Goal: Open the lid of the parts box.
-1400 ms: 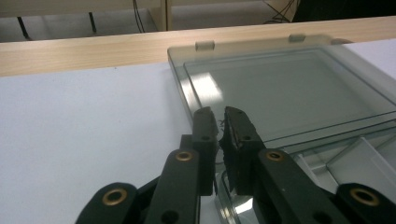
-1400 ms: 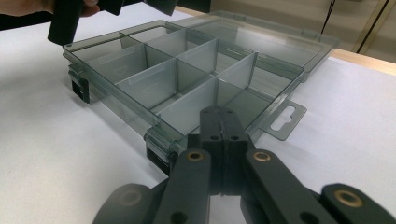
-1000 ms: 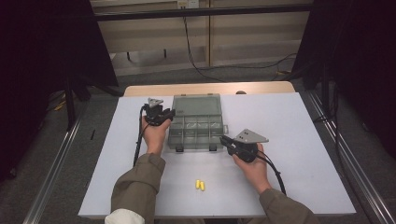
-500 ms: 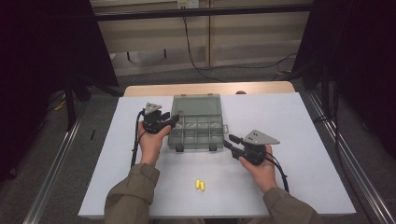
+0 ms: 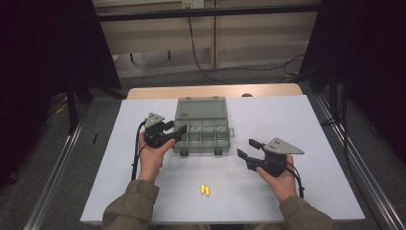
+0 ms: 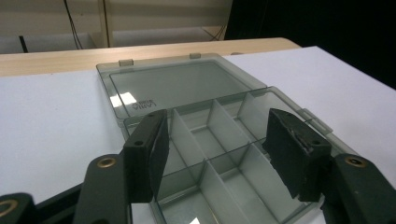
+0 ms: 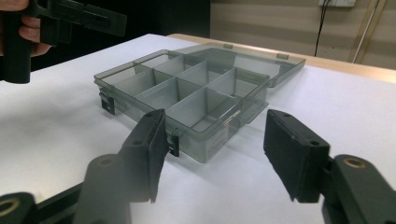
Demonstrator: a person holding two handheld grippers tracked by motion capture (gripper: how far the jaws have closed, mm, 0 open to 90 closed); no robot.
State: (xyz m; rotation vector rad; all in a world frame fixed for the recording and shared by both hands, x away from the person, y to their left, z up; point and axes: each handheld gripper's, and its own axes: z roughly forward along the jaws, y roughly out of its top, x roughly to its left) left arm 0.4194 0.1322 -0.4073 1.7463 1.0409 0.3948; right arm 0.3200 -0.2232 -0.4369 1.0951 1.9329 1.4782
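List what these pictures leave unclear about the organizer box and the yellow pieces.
- Yellow pieces: too small in the high view to tell what they are.
- Organizer box: near compartments cut off by the frame's bottom edge and the left tool's jaws in the left gripper view.
- Lid lettering: too blurred to read.

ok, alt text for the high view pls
An open smoky-clear compartment box lies on a white table, lid folded back. A hand-held gripper sits on each side, left and right, both open and empty; two small yellow pieces lie nearer the person.
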